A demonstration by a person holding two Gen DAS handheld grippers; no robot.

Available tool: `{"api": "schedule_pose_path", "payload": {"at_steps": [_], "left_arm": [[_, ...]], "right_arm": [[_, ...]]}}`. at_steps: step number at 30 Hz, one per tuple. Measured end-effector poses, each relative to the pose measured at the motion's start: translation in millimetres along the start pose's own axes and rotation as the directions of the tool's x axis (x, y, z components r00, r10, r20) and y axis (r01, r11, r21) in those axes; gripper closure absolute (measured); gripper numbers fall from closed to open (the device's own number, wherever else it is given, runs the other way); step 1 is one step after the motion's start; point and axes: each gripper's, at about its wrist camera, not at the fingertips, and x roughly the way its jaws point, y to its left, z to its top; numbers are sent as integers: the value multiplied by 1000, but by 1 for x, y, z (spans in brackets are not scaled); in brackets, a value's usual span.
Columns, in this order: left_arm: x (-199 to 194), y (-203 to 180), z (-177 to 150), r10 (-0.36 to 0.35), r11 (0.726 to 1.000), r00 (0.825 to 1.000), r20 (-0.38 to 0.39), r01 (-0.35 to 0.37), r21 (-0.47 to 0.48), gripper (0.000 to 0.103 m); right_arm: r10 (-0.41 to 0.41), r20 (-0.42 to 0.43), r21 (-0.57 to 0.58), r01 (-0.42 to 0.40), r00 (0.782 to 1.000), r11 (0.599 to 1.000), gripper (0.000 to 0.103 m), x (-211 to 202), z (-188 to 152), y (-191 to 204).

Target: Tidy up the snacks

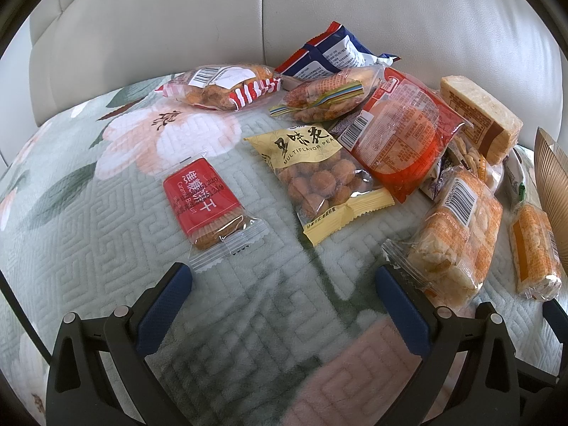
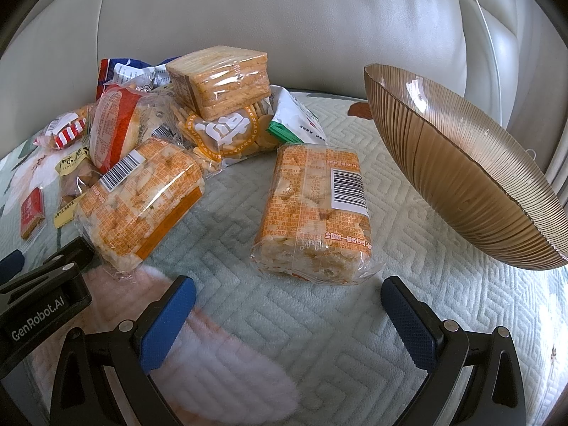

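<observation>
Several wrapped snacks lie on a floral quilted blanket. In the left wrist view, a red caramel biscuit pack and a yellow peanut bag lie just ahead of my left gripper, which is open and empty. In the right wrist view, an orange rice-cracker pack lies just ahead of my right gripper, open and empty. A second orange pack lies to its left. A ribbed brown glass bowl stands at the right.
A pile of other snacks sits at the back: a sandwich-cracker block, a blue-white bag, a red pack. A cream leather sofa back rises behind. The left gripper's body shows at the right view's left edge.
</observation>
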Motion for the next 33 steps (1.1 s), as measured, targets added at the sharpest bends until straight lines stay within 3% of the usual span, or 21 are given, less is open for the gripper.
{"api": "schedule_pose_path", "payload": {"at_steps": [33], "left_arm": [[0,1,0,2,1000,1000,3,-2,-6,0]], "right_arm": [[-2,-10,8,2,1000,1000,0,2,0,0]]}}
